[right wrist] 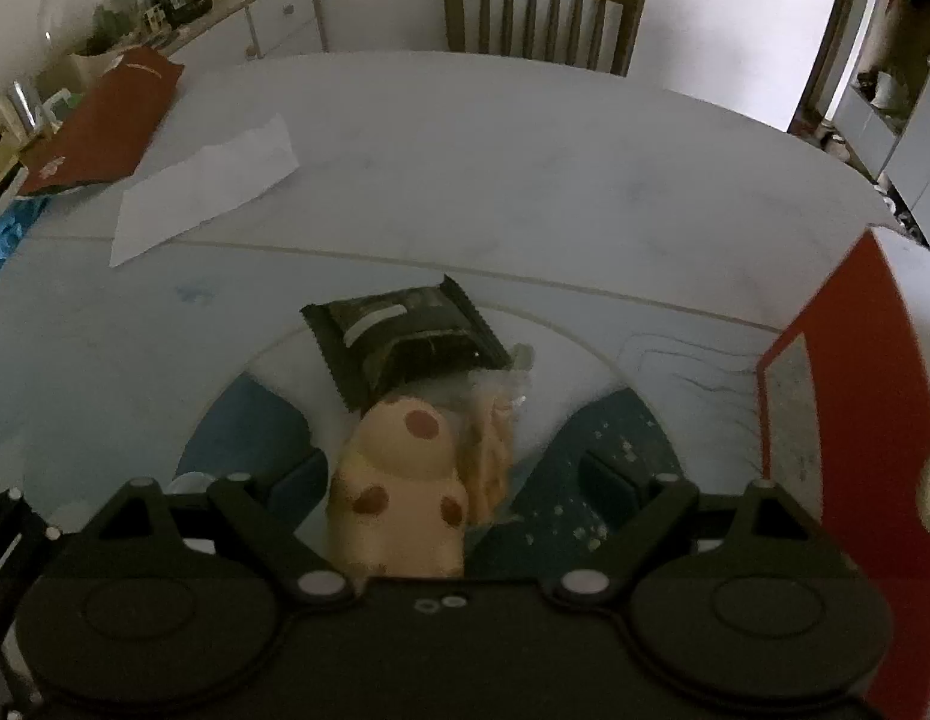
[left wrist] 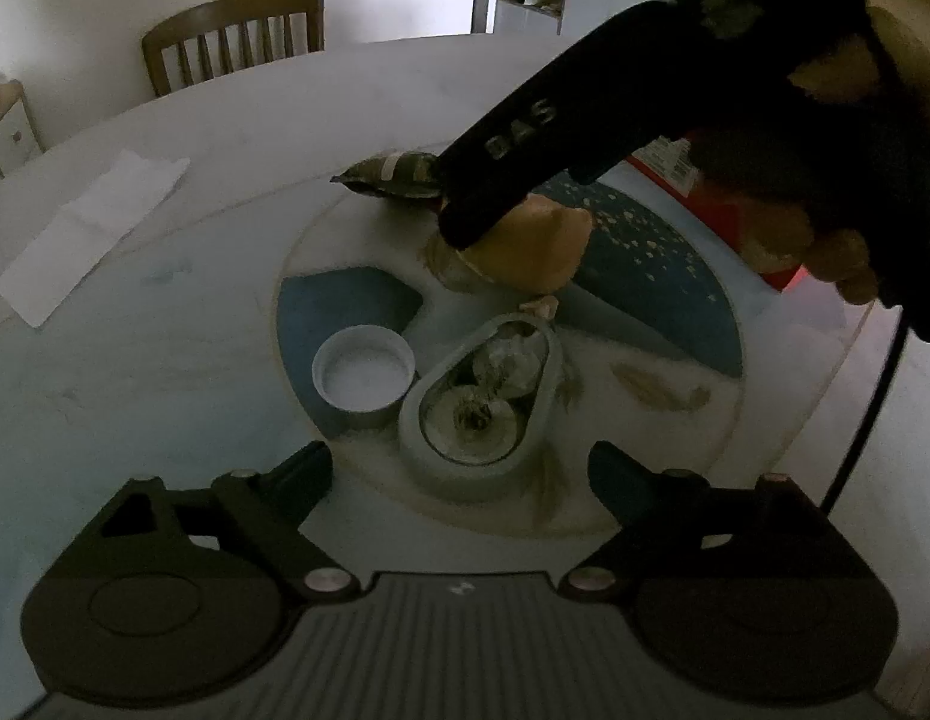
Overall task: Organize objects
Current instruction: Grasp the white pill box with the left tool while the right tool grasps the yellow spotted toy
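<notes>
Left gripper (left wrist: 462,474) is hovering with fingers wide over the ashtray (left wrist: 483,402); right gripper (right wrist: 453,477) is straddling the toy (right wrist: 399,480), fingers wide, mid-tabletop (right wrist: 525,180).

The left gripper (left wrist: 459,468) is pointing steeply down, jaws standing wide apart with nothing pressed between them. The right gripper (right wrist: 450,477) is reaching in from the upper right of the left view, jaws also spread wide, gripping nothing.
</notes>
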`<action>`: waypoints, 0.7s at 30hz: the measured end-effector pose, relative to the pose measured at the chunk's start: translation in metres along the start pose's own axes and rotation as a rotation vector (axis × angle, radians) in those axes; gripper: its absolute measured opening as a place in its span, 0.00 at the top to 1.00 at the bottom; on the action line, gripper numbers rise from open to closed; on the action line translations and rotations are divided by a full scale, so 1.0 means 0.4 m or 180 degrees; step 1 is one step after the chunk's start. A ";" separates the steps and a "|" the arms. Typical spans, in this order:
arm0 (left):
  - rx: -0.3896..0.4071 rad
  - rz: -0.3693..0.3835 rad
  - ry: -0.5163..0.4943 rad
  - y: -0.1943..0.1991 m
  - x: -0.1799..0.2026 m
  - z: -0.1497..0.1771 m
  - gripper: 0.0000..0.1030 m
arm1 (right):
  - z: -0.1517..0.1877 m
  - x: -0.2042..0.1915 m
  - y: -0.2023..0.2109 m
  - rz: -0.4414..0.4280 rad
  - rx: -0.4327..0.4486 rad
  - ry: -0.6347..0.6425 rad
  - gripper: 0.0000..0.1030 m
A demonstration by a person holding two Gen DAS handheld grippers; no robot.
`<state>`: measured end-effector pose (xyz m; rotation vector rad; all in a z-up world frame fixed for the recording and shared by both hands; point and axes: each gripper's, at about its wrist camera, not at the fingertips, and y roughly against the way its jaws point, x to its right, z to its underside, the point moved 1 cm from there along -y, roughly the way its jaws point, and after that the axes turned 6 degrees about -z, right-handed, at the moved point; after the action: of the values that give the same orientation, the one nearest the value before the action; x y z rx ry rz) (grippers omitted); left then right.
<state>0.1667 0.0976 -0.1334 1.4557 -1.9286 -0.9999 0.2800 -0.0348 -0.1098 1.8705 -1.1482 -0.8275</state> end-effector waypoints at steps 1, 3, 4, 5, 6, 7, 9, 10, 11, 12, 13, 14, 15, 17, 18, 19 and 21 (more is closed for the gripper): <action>0.0003 -0.0013 -0.0002 0.000 0.002 -0.002 0.14 | -0.002 0.001 -0.006 -0.0005 -0.0014 -0.0004 0.13; 0.0014 -0.0079 -0.0046 0.000 0.008 -0.005 0.23 | -0.006 0.004 -0.018 -0.0018 -0.0049 -0.0019 0.13; 0.0018 -0.0115 -0.0080 0.001 0.011 -0.007 0.30 | -0.007 0.006 -0.022 -0.0018 -0.0059 -0.0025 0.13; 0.0024 -0.0135 -0.0115 0.002 0.015 -0.008 0.34 | -0.007 0.008 -0.027 -0.0025 -0.0075 -0.0030 0.14; 0.0024 -0.0143 -0.0144 0.002 0.018 -0.009 0.35 | -0.006 0.008 -0.032 -0.0028 -0.0090 -0.0033 0.14; 0.0022 -0.0137 -0.0143 0.003 0.019 -0.010 0.37 | -0.006 0.009 -0.036 -0.0032 -0.0107 -0.0035 0.15; 0.0022 -0.0130 -0.0149 0.004 0.019 -0.012 0.39 | -0.006 0.008 -0.045 -0.0053 -0.0142 -0.0043 0.18; 0.0022 -0.0127 -0.0161 0.005 0.021 -0.013 0.41 | -0.005 0.007 -0.047 -0.0066 -0.0156 -0.0035 0.21; 0.0020 -0.0126 -0.0180 0.005 0.024 -0.014 0.44 | -0.005 0.006 -0.048 -0.0076 -0.0162 -0.0023 0.21; 0.0021 -0.0118 -0.0205 0.006 0.026 -0.015 0.46 | -0.005 0.004 -0.048 -0.0072 -0.0161 -0.0002 0.22; 0.0020 -0.0100 -0.0220 0.006 0.026 -0.019 0.49 | -0.006 0.003 -0.047 -0.0078 -0.0160 0.0015 0.23; 0.0012 -0.0097 -0.0227 0.006 0.028 -0.021 0.49 | -0.007 0.002 -0.046 -0.0084 -0.0157 0.0021 0.25; 0.0005 -0.0096 -0.0224 0.005 0.027 -0.023 0.49 | -0.008 0.003 -0.046 -0.0085 -0.0153 0.0022 0.26; -0.0002 -0.0091 -0.0223 0.005 0.025 -0.025 0.49 | -0.008 0.003 -0.043 -0.0093 -0.0143 0.0019 0.34; 0.0000 -0.0093 -0.0220 0.005 0.026 -0.025 0.49 | -0.006 0.002 -0.040 -0.0108 -0.0131 0.0025 0.38; 0.0001 -0.0094 -0.0217 0.006 0.026 -0.026 0.50 | -0.005 0.000 -0.035 -0.0118 -0.0119 0.0043 0.42; -0.0001 -0.0096 -0.0220 0.006 0.025 -0.026 0.50 | -0.003 -0.001 -0.033 -0.0098 -0.0120 0.0052 0.45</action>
<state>0.1706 0.0857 -0.1256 1.4721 -1.9601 -1.0771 0.2862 -0.0303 -0.1207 1.8648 -1.0890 -0.8439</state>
